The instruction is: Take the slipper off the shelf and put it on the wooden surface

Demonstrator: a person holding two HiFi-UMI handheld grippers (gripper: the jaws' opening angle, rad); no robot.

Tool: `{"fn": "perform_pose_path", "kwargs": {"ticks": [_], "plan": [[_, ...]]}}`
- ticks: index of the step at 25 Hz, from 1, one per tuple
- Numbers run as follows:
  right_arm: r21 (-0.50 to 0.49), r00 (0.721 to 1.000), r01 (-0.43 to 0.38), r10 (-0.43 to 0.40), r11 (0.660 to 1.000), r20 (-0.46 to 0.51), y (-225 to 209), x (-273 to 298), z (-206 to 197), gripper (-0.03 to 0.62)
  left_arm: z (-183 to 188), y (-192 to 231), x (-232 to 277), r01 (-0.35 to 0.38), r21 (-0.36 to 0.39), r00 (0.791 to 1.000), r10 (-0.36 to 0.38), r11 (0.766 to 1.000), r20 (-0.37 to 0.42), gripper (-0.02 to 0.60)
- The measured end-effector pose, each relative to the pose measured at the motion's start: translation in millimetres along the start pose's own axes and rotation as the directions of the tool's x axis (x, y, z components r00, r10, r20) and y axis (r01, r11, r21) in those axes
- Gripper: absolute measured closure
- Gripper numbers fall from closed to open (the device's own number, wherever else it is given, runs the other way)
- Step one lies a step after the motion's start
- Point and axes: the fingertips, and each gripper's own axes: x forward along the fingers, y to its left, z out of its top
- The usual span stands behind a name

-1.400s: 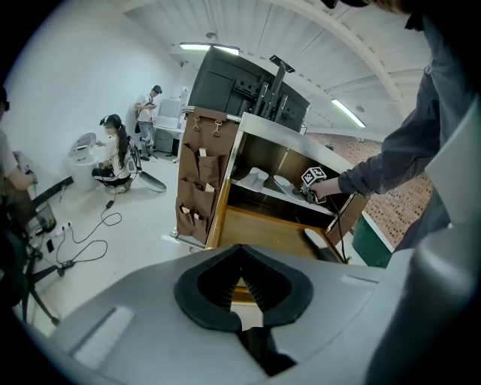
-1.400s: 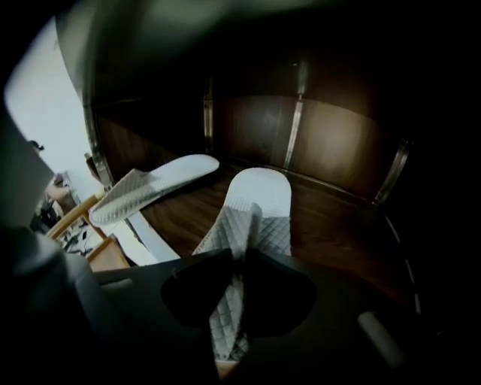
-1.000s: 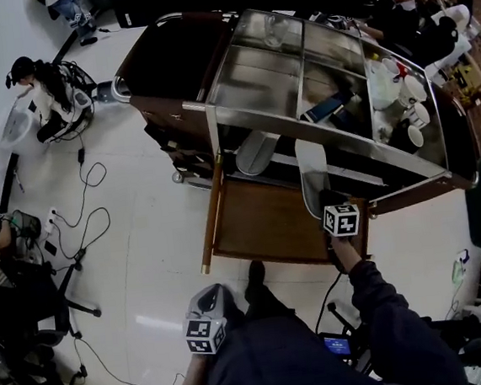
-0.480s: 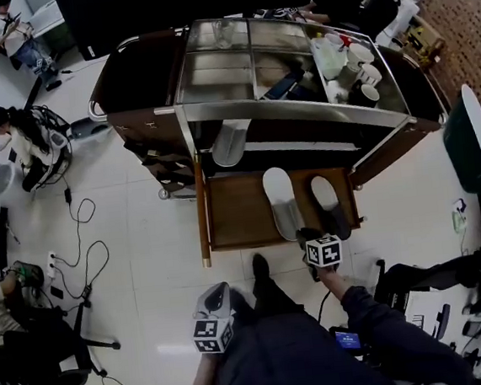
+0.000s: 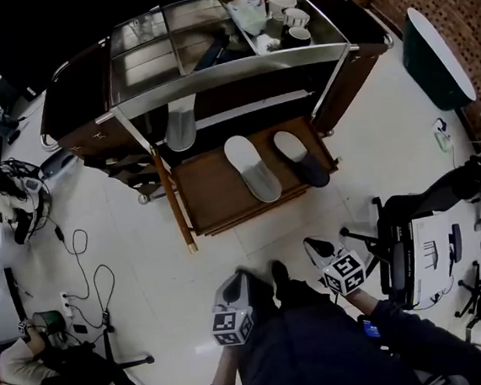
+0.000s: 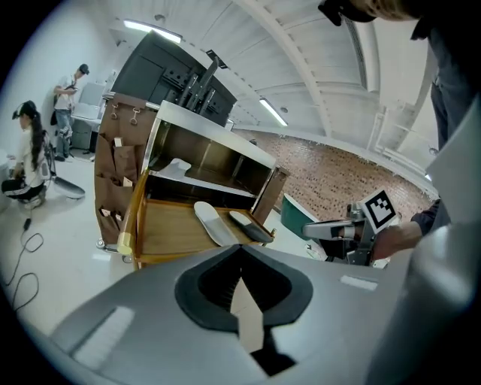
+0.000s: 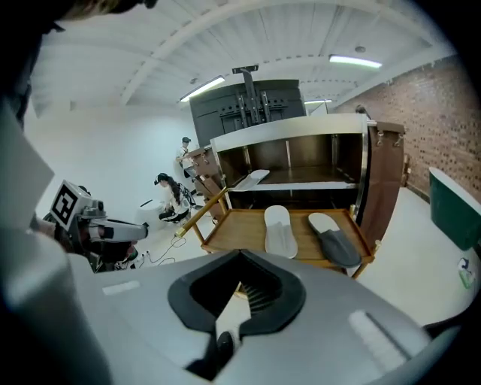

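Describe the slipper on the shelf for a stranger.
Find the steel-topped brown cart. On its shelf, above the wooden surface, a pale slipper lies at the left. Only it sits there; the white slipper and dark slipper lie on the wood.

My right claw (image 7: 233, 312) is shut, nothing btwn the jaws. Ahead, white slipper (image 7: 280, 231) & dark slipper (image 7: 336, 241) lie side by side, apart, on the wooden surface (image 7: 240, 229). 3rd slipper (image 7: 249, 178) sits on the shelf (image 7: 316, 177) behind. Left gripper (image 7: 135, 229) at far left.
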Motion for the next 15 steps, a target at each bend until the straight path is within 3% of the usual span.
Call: {"fn": "perform_pose_path", "kwargs": {"ticks": [9, 15], "plan": [[-0.010, 0.997, 0.000, 0.001, 1.000, 0.081, -7.0, -71.7, -27.9, 0.591, -18.7, -61.1, 1.7, 0.021, 0.063, 1.000, -0.020, 0.998, -0.004, 0.563], [-0.036, 0.986, -0.009, 0.015, 0.999, 0.166, -19.0, -107.8, -32.9, 0.591, -32.7, -109.0, -5.8, 0.023, 0.126, 0.998, -0.030, 0.992, 0.054, 0.563]]}}
